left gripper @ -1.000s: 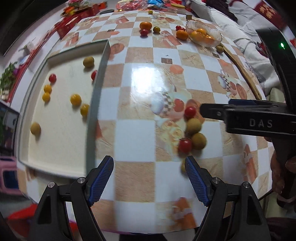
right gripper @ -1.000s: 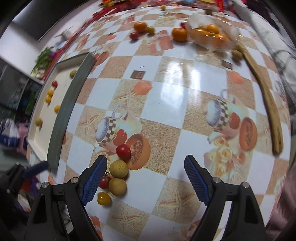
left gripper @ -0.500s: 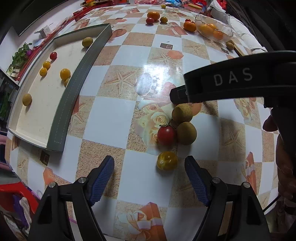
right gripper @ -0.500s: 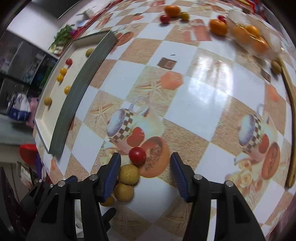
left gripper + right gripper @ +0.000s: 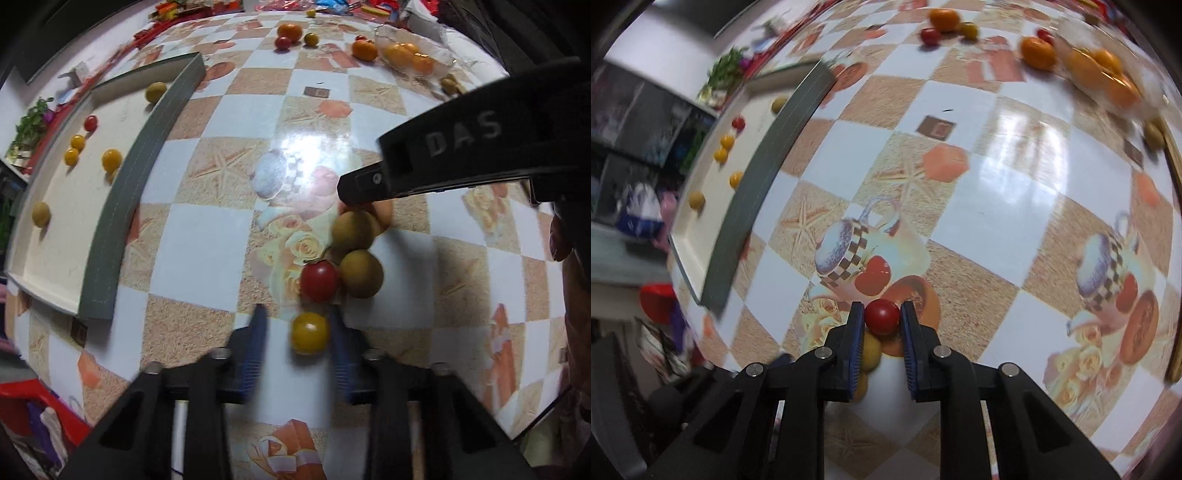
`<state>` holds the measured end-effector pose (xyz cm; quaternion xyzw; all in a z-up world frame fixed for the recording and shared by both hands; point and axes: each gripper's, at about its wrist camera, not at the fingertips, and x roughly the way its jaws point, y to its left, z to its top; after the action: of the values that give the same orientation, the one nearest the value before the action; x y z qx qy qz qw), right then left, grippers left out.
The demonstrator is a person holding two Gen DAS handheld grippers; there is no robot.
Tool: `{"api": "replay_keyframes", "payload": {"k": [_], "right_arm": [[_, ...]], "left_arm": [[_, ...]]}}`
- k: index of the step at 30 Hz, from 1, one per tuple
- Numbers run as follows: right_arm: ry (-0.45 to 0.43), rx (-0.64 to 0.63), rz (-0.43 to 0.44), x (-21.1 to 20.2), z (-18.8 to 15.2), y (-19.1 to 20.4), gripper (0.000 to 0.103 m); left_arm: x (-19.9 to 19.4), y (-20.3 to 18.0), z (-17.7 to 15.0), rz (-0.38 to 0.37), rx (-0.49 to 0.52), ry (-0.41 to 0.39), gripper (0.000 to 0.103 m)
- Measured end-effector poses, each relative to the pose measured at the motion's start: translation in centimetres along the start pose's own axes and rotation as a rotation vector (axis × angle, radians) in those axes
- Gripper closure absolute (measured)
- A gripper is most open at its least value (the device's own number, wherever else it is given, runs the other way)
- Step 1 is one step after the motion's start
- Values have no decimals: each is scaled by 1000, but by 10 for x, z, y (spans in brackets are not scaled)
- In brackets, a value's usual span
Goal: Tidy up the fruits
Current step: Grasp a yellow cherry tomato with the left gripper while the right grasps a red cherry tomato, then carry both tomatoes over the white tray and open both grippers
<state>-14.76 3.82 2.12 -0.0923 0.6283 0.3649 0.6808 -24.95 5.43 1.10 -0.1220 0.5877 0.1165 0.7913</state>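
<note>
Right hand-held gripper [image 5: 882, 320]: pads pressed on red cherry tomato [image 5: 882, 316].
Left hand-held gripper [image 5: 298, 332]: partly closed around yellow cherry tomato [image 5: 309, 332], contact unclear.

A glossy table [image 5: 207, 251] wears a checked cloth printed with starfish and cups, glare at its centre. At ten o'clock, a white wall [image 5: 653, 40]; at eight o'clock, a red stool [image 5: 655, 302].

The right gripper [image 5: 882, 319] is pinching something between nearly closed fingers; the left gripper [image 5: 297, 332] is reaching forward, fingers half-closed.
</note>
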Motion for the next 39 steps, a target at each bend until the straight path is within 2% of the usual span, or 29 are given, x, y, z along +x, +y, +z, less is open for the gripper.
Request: {"api": "replay_keyframes", "payload": {"k": [4, 12, 18, 23, 29, 35, 39], "right_arm": [[-14, 30, -10, -9, -6, -4, 82], [-39, 89, -16, -26, -17, -12, 82], [-45, 99, -26, -45, -23, -15, 82], [-53, 95, -39, -67, -24, -11, 82], [-78, 90, -54, -91, -22, 3, 82], [-117, 120, -55, -104, -17, 26, 82], [-151, 150, -68, -105, -9, 46, 82]], "left_arm": [[2, 17, 7, -78, -66, 21, 81], [1, 29, 9, -127, -72, 73, 81], [-28, 26, 22, -128, -50, 67, 81], [-62, 35, 42, -96, -41, 43, 81], [-95, 64, 60, -48, -43, 16, 81], [-108, 103, 73, -22, -46, 7, 81], [-112, 131, 84, -24, -14, -7, 81]]}}
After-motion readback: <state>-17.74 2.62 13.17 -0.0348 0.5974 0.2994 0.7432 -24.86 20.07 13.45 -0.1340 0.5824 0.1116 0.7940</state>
